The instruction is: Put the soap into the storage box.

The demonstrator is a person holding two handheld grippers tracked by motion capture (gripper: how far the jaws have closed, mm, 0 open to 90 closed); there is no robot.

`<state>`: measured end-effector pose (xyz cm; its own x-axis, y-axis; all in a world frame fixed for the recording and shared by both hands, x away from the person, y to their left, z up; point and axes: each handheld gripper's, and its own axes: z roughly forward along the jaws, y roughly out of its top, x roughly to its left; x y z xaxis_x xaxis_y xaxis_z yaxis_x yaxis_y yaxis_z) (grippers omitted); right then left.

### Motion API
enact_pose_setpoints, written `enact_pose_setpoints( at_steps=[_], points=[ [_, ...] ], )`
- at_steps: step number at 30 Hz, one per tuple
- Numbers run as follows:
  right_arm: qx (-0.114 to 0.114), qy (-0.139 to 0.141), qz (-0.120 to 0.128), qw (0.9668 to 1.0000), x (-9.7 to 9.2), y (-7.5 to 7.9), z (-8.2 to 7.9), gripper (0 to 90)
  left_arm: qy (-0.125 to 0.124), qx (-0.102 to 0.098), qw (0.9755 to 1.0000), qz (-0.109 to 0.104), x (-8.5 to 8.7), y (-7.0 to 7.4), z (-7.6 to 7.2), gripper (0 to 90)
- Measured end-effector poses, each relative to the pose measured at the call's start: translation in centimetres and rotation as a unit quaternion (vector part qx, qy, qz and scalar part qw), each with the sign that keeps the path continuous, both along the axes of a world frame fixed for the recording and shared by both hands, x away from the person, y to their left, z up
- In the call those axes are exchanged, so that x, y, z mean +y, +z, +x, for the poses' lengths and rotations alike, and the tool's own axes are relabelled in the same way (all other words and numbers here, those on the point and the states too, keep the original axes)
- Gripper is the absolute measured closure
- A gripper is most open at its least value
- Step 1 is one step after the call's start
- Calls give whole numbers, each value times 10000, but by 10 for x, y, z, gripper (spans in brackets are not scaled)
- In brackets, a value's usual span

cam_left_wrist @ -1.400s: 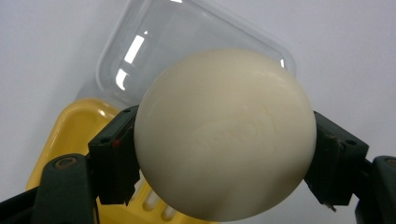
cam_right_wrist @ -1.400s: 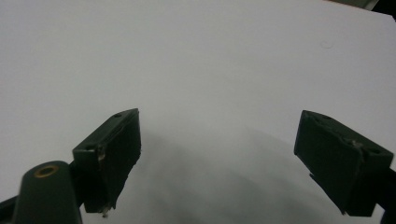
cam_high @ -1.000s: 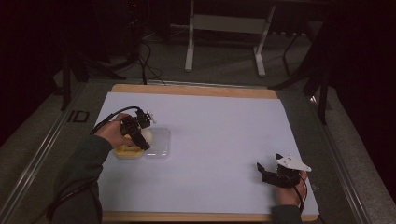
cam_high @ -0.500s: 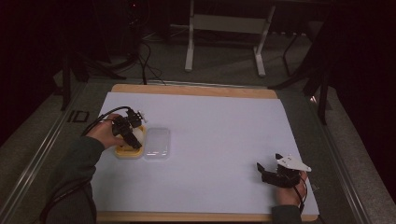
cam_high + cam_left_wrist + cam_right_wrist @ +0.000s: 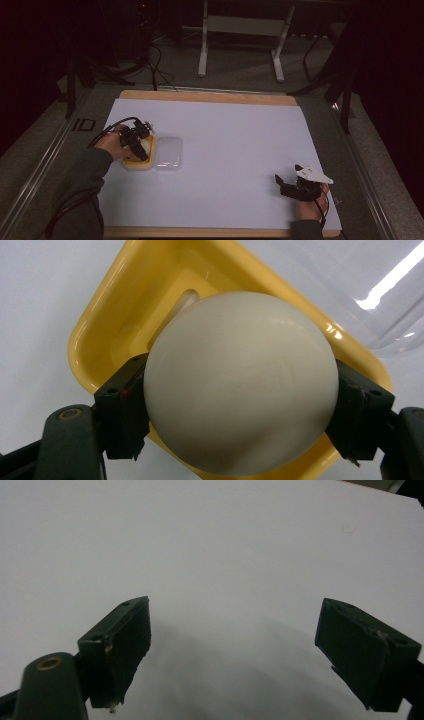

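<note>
Left gripper (image 5: 240,405) is sinking toward yellow dish (image 5: 125,305) | fingers clamping white ball (image 5: 240,385) | right gripper (image 5: 250,650) is idling, fingers wide, empty

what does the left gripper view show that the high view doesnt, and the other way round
Left gripper view alone: the left claw has its pads pressed on both sides of a smooth white ball, held just above the yellow tray, and a raised step inside that tray.

High view alone: the right claw low at the table's near right, the wooden table edge, and the dark floor with stand legs behind.

Both: the yellow tray, the clear lid beside it, and the white table surface.
</note>
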<state>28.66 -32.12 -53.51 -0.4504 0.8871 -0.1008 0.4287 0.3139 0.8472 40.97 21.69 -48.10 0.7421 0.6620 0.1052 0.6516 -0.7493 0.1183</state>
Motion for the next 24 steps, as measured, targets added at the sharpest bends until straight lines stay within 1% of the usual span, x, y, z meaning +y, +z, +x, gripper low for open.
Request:
enact_pose_setpoints(
  at_steps=[2, 5, 7, 9, 11, 12, 13, 15, 17, 19, 21, 23, 24],
  points=[
    [-2, 3, -8, 10000, 0, 0, 0, 148, 26, 0, 10000, 2, 1, -2, 1, 237],
    [0, 0, -5, 10000, 0, 0, 0, 148, 72, -20, 9999, 70, 3, -7, 3, 236],
    [-7, 4, -6, 10000, 0, 0, 0, 148, 31, 5, 10000, 79, 3, -9, 3, 236],
    [-6, 4, -7, 10000, 0, 0, 0, 148, 64, 8, 10000, -1, 5, -10, 4, 235],
    [-12, 9, -5, 10000, 0, 0, 0, 148, 77, -77, 9998, -140, 7, -10, 3, 231],
    [-15, 9, -2, 10000, 0, 0, 0, 148, 111, -79, 9997, -186, 8, -9, 3, 220],
    [-15, 10, 2, 10000, 0, 0, 0, 148, 130, -42, 9996, -246, 9, -8, 4, 187],
    [-15, 10, 1, 10000, 0, 0, 0, 148, 113, -153, 9995, -235, 9, -4, 3, 130],
    [-27, 12, -8, 10000, 0, 0, -1, 148, 104, -166, 9995, -245, 11, -1, 3, 81],
    [-31, 14, -5, 10000, 0, 0, -1, 148, 88, -226, 9995, -192, 12, 2, 1, 73],
    [-45, 21, -11, 10000, 0, 0, -1, 148, 66, -253, 9995, -181, 14, 4, -1, 37],
    [-47, 21, -13, 10000, 0, 0, -1, 148, 43, -353, 9993, -150, 16, 9, -4, 33],
    [-47, 21, -14, 10000, 0, 0, -1, 148, 22, -416, 9989, -194, 17, 12, -6, 31]
  ],
)
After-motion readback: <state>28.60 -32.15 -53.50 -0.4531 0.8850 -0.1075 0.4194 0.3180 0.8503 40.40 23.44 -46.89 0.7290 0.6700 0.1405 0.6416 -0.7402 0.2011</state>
